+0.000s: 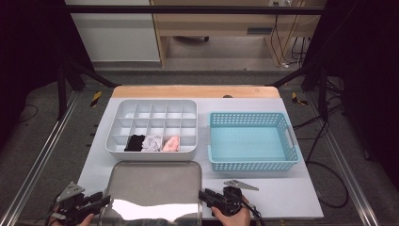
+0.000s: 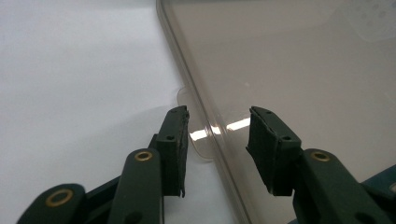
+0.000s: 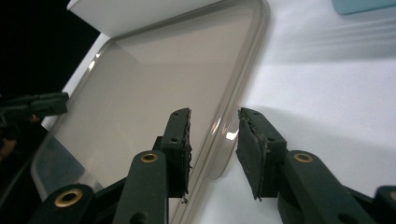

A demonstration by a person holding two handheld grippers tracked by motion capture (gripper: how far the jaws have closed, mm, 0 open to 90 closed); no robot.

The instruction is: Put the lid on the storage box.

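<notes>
I counted one clear lid (image 1: 155,188) lying flat on the white table (image 1: 291,193) at the near edge, just in front of one white divided organiser (image 1: 153,127). One blue basket (image 1: 253,140) stood to the organiser's right. Three rolled items sat side by side in the organiser's front row: one black (image 1: 135,142), one grey (image 1: 152,142), one pink (image 1: 171,143). I could read no brand, label or writing anywhere.

My left gripper (image 2: 218,140) stood part open, its jaws straddling the lid's left rim and a small tab there, pads not pressing. My right gripper (image 3: 214,140) was likewise part open astride the lid's right rim, gripping nothing. I worked two grippers, one at each side of the lid
</notes>
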